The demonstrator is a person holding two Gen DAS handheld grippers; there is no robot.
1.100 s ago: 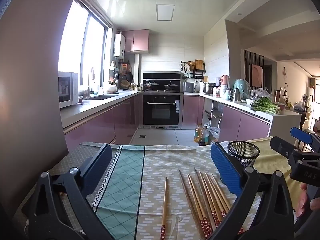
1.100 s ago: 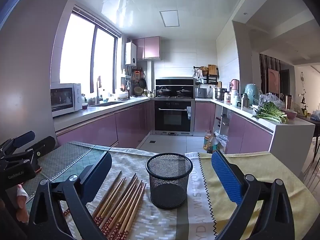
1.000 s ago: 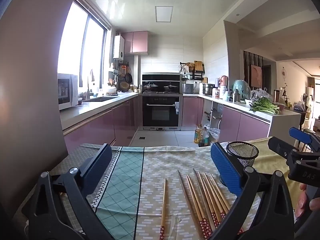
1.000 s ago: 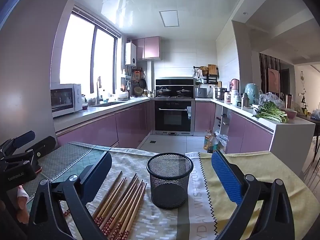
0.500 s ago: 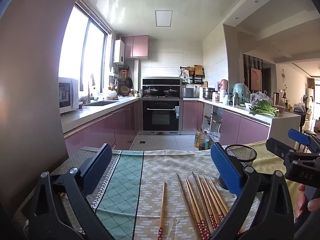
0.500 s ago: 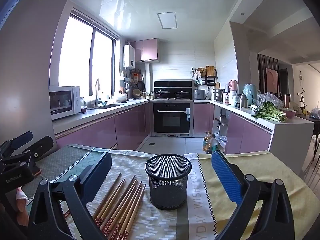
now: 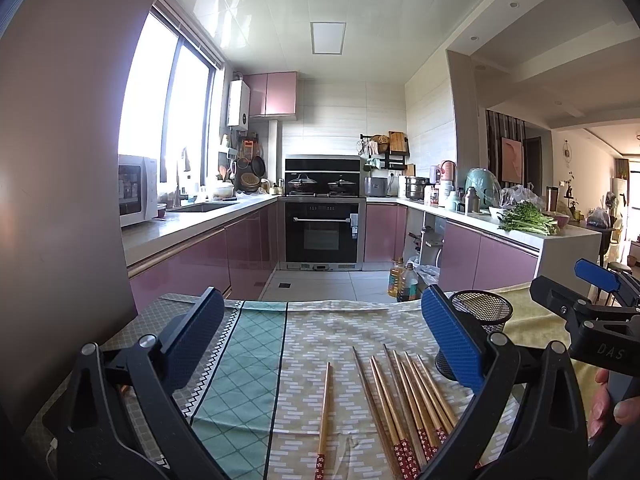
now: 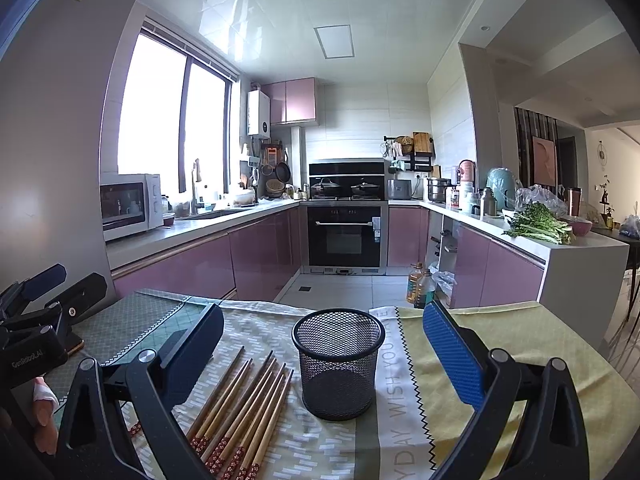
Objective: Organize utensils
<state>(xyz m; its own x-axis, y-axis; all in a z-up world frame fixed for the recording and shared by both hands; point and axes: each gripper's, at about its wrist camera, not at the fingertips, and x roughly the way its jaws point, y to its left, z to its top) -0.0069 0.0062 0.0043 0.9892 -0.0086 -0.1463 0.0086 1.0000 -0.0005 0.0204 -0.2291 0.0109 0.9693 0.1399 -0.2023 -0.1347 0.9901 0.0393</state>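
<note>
You are holding both the left gripper point(image 7: 320, 340) and right gripper point(image 8: 320, 344) wide apart, empty. Chopsticks point(image 8: 244, 404) are lying untouched, seemingly all outside the mesh holder point(image 8: 337, 364); next, clamping one.

Little has changed but the camera angles. In the left wrist view the whole scene has slid downward — the chopsticks point(image 7: 404, 396) and the lone chopstick point(image 7: 323, 416) now sit nearer the bottom edge, and more ceiling shows above the oven point(image 7: 322, 232). The mesh cup point(image 7: 478, 328) has dropped in the frame along with them. In the right wrist view the mesh cup has sunk only slightly below the oven — a smaller tilt of the same kind.
</note>
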